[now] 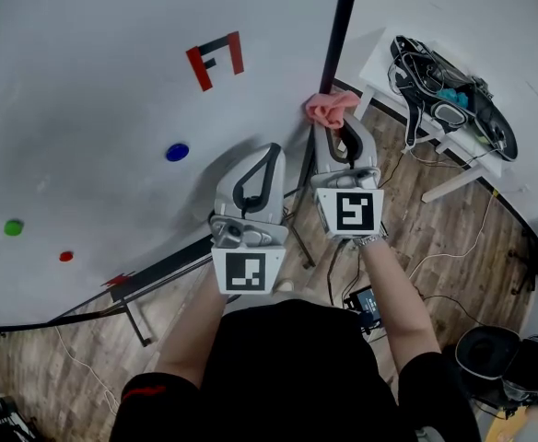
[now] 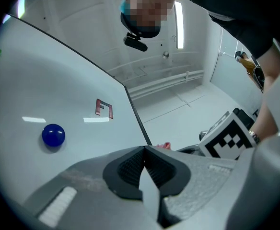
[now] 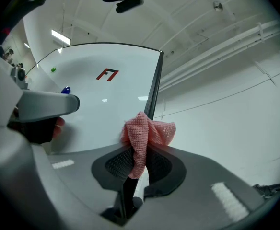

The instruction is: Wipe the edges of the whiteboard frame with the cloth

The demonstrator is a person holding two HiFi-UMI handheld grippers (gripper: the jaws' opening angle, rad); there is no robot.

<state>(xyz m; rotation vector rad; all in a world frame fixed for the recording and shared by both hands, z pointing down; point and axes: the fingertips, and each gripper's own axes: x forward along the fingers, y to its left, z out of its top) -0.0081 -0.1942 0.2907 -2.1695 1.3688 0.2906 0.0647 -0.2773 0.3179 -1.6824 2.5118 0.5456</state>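
Note:
A pink cloth [image 1: 330,109] is bunched against the black right-hand frame edge [image 1: 341,26] of the whiteboard [image 1: 85,109]. My right gripper [image 1: 335,129] is shut on the cloth [image 3: 145,133], which pokes out above the jaws and touches the frame edge [image 3: 154,87]. My left gripper [image 1: 271,152] hangs just left of it, over the board's lower right area, jaws shut with nothing between them [image 2: 144,153]. The frame edge [image 2: 136,116] and a bit of the cloth [image 2: 165,145] show past it.
On the board sit a red and black mark [image 1: 216,59], a blue magnet [image 1: 177,152], a green magnet [image 1: 13,227] and a red one [image 1: 65,256]. A white table [image 1: 380,53] with cables and gear [image 1: 449,95] stands right. The board's stand [image 1: 149,279] and wood floor lie below.

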